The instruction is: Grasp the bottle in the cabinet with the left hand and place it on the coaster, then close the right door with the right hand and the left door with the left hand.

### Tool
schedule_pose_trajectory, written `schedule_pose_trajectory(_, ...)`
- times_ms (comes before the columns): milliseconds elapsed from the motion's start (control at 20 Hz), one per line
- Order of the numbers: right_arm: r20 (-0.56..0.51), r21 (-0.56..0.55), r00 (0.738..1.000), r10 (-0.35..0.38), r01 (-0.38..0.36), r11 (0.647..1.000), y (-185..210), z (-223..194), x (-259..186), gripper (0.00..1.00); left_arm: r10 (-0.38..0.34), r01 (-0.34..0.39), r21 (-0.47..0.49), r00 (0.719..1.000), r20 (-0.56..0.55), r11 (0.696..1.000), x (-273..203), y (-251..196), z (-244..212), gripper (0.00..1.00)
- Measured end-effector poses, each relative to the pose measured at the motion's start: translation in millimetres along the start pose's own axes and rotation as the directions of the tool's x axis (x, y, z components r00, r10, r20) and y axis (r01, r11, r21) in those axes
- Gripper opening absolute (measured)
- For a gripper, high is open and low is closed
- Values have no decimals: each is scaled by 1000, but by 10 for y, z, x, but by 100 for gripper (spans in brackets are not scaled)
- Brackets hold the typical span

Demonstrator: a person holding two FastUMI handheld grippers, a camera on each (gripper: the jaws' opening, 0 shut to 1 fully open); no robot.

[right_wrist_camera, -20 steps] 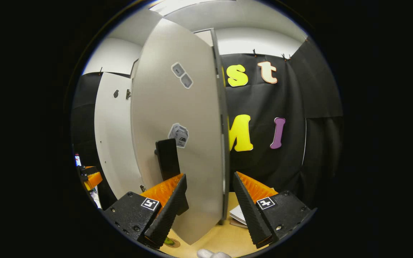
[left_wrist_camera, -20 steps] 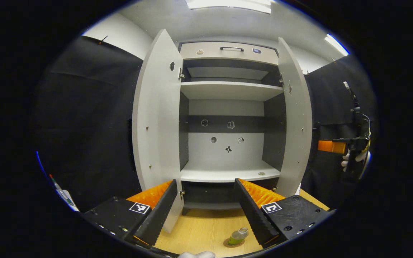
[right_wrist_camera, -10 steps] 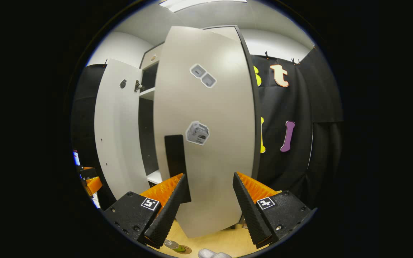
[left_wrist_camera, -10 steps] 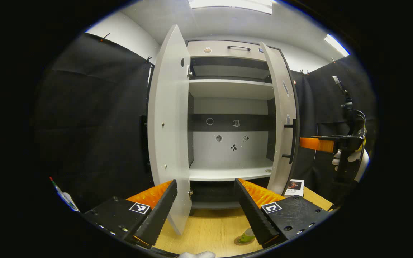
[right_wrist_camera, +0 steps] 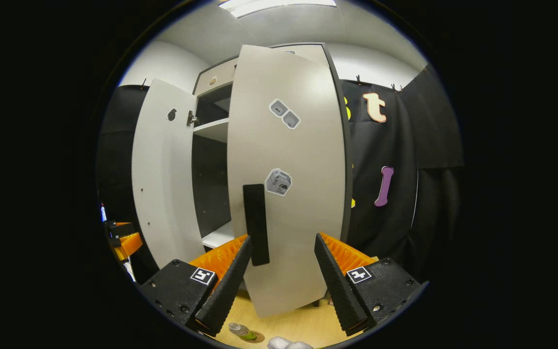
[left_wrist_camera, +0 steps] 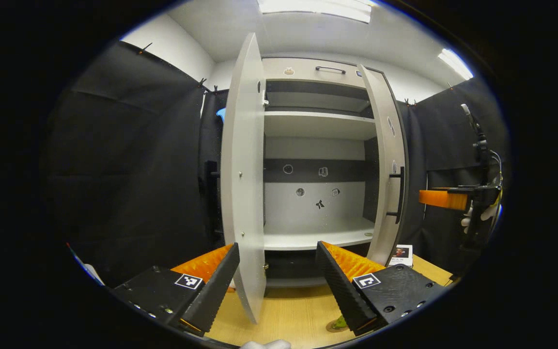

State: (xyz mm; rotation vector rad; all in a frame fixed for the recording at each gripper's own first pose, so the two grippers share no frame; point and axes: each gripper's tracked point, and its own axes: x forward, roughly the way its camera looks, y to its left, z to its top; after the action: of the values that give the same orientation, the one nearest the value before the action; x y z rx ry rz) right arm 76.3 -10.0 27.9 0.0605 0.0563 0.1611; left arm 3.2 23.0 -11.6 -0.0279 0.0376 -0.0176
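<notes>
The grey cabinet's shelves [left_wrist_camera: 317, 237] stand bare. Its left door [left_wrist_camera: 242, 184] is swung wide and seen edge-on between my left gripper's [left_wrist_camera: 276, 291] open fingers. The right door [left_wrist_camera: 385, 169] is partly swung in, black handle [left_wrist_camera: 397, 194] showing. A green bottle [left_wrist_camera: 339, 322] on a round coaster peeks out beside my left gripper's right finger. In the right gripper view the right door's outer face [right_wrist_camera: 288, 194] and handle [right_wrist_camera: 256, 225] are close ahead of my open right gripper [right_wrist_camera: 279, 286]; the bottle [right_wrist_camera: 238, 329] stands on the coaster [right_wrist_camera: 255, 336] below. Both grippers hold nothing.
The wooden tabletop [left_wrist_camera: 288, 315] runs under the cabinet. A small booklet [left_wrist_camera: 399, 253] lies right of the right door. My right gripper [left_wrist_camera: 441, 198] and a gloved hand show at the far right of the left gripper view; the left gripper [right_wrist_camera: 124, 242] shows at the right gripper view's left edge.
The right door has swung from wide open to partly closed, with my right gripper following behind its outer face. The left gripper has shifted, so the left door now appears edge-on.
</notes>
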Motion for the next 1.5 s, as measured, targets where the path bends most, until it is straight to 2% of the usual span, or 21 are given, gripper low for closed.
schedule_pose_trajectory(150,-8,20,1000,10,-10,1000,135,-43,-135,81,35,-35,2,999,2,999,45,279,9,99)
schedule_pose_trajectory(400,-39,9,999,18,-18,1000,275,-210,-335,81,119,-120,22,993,20,993,106,827,51,96)
schedule_pose_trajectory(500,-59,1,998,6,-6,1000,258,-287,-418,81,155,-155,26,987,34,987,130,1037,104,99)
schedule_pose_trajectory(750,-102,-2,994,-34,34,999,172,-433,-586,81,210,-213,43,976,64,976,193,1409,199,96)
schedule_pose_trajectory(1050,-105,-10,991,-83,83,997,94,-453,-763,81,213,-219,55,973,89,974,523,1638,344,97)
schedule_pose_trajectory(1350,-110,-14,986,-121,120,993,32,-495,-894,81,187,-194,58,977,107,979,779,1620,430,97)
schedule_pose_trajectory(1500,-112,-10,985,-132,131,991,0,-512,-909,81,204,-214,75,971,123,974,794,1627,444,93)
